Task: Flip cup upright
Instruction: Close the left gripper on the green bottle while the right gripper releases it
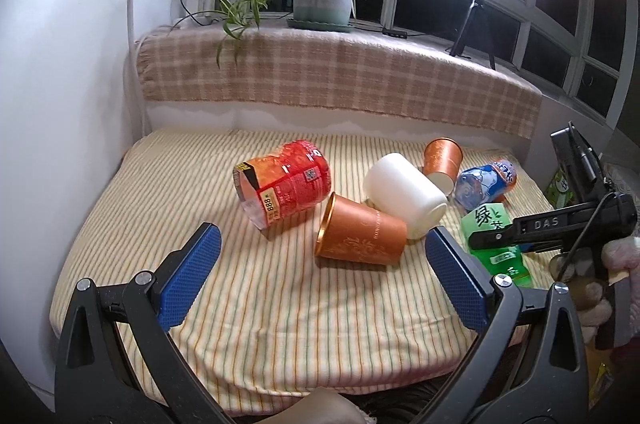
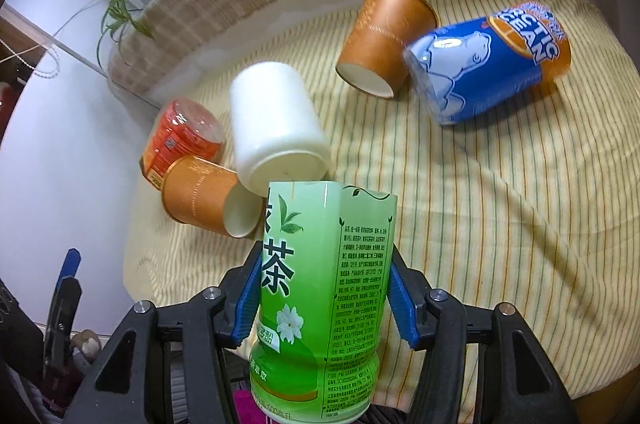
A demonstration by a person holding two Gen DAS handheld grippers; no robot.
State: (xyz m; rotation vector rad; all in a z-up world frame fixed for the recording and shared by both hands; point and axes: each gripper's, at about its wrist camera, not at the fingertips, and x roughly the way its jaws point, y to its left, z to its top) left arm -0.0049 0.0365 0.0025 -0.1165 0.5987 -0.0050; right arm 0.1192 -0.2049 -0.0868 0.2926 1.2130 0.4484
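Between our right gripper [image 2: 324, 300] pads, the green tea cup [image 2: 320, 300] is pinched, mid-flip; next we set it upright on the bed [image 2: 500, 224]. Our left gripper [image 1: 320, 280] hangs spread, empty.

Striped cushion [image 1: 248, 288]; toppled cups [image 1: 360, 236] and bottles [image 1: 284, 179] on it
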